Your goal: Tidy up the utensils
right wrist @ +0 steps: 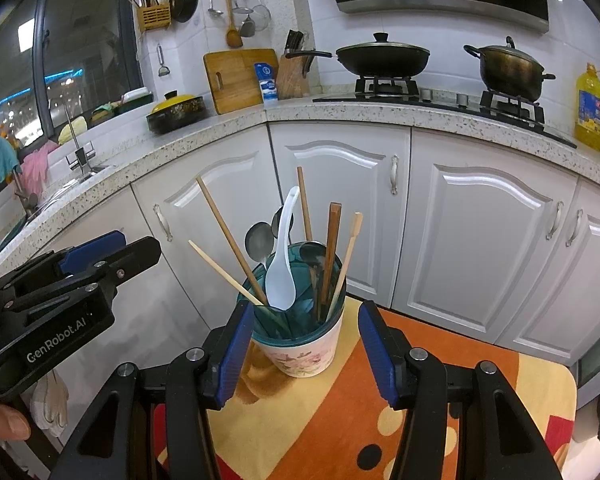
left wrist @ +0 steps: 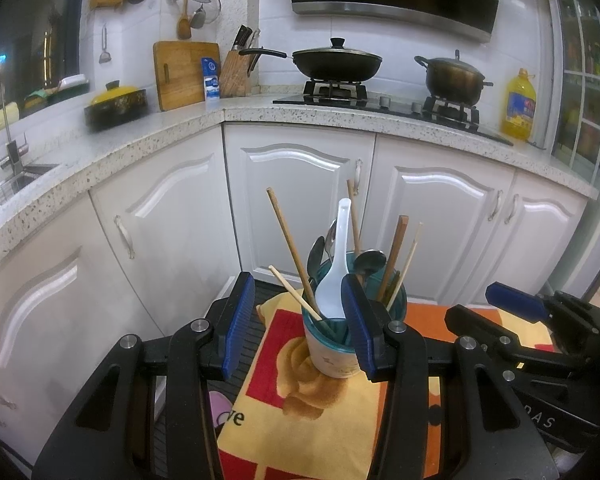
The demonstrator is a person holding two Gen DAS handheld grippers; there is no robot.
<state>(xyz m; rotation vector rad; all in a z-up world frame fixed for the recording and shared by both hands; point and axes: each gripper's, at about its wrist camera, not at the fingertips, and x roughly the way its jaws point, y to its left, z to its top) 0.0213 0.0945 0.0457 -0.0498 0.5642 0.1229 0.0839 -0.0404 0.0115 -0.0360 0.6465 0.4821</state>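
Observation:
A floral cup with a teal inside (left wrist: 334,354) (right wrist: 300,350) stands on a small table with an orange and yellow cloth (left wrist: 308,412) (right wrist: 340,408). It holds a white ceramic spoon (left wrist: 332,292) (right wrist: 281,276), several chopsticks (left wrist: 290,244) (right wrist: 228,236) and metal spoons (left wrist: 370,260) (right wrist: 259,240). My left gripper (left wrist: 300,328) is open and empty, just before the cup and slightly to its left. My right gripper (right wrist: 306,352) is open and empty, its blue pads on either side of the cup's near face without touching it.
White cabinet doors (right wrist: 340,208) stand close behind the table. A speckled counter (right wrist: 228,128) above carries a cutting board (right wrist: 236,80), knife block (right wrist: 296,72), yellow-lidded pot (right wrist: 176,112), wok (right wrist: 382,58), pot (right wrist: 510,68) and oil bottle (right wrist: 590,108). A sink (right wrist: 76,176) is at left.

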